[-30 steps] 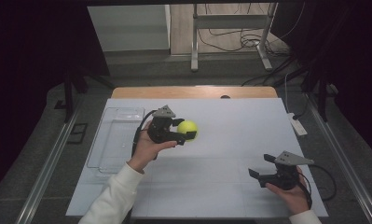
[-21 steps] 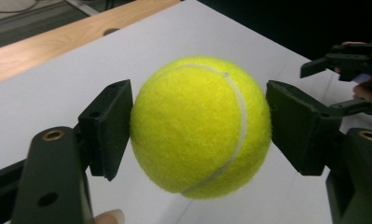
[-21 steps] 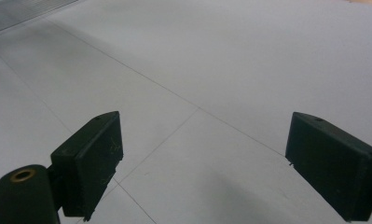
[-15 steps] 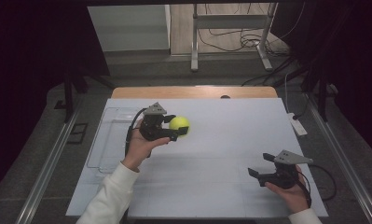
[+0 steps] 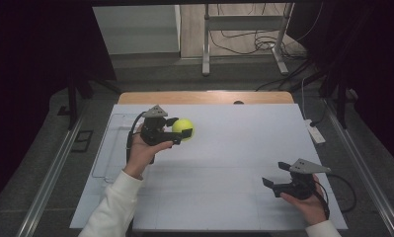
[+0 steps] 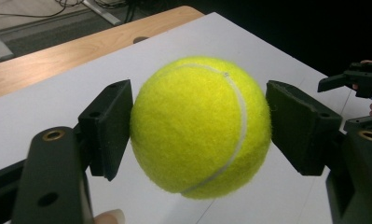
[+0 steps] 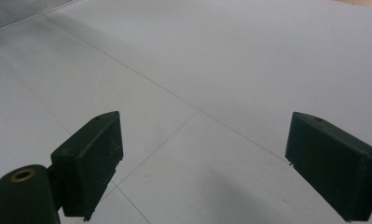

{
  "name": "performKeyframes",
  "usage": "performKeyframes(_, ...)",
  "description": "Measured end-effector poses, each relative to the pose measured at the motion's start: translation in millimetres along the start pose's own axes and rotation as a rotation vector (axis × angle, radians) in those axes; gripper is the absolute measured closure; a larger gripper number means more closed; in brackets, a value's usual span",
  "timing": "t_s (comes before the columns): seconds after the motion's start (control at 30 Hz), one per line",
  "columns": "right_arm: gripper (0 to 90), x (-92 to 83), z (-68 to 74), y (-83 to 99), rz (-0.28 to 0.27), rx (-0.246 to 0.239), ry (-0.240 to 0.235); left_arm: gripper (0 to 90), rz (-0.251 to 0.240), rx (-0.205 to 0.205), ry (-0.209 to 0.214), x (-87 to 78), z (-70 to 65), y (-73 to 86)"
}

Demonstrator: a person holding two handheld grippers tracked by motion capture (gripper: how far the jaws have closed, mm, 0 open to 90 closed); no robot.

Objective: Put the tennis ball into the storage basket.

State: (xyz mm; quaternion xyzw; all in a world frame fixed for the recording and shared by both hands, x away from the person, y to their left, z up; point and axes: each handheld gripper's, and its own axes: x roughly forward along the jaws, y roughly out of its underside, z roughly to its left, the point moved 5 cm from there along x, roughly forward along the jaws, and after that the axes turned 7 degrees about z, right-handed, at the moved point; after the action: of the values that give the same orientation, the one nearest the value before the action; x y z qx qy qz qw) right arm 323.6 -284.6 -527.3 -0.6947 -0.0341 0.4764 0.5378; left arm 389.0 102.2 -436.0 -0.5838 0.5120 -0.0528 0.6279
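A yellow-green tennis ball (image 5: 183, 129) hangs above the white mat, left of centre, with my left gripper (image 5: 180, 129) shut on it. In the left gripper view the two black pads (image 6: 110, 123) press on both sides of the ball (image 6: 200, 126), which is off the surface. My right gripper (image 5: 275, 174) stays low over the mat at the near right, held in the person's hand. Its jaws stand wide open with nothing but bare mat between them, as the right gripper view (image 7: 202, 163) shows.
A clear plastic tray (image 5: 105, 153) lies on the left edge of the white mat (image 5: 234, 148). The wooden table edge (image 5: 204, 97) runs along the back. A small white device (image 5: 315, 133) sits off the mat's right side.
My left gripper has carried the ball leftward and a little farther from the person, toward the tray. The right gripper has kept still.
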Motion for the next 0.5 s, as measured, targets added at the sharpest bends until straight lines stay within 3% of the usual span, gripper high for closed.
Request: performKeyframes(0.5, 11.2, 0.8, -0.6, 0.6, 0.010, -0.002, 0.003, 27.5, -0.023, -0.031, -0.029, -9.9, 13.5, 0.5)
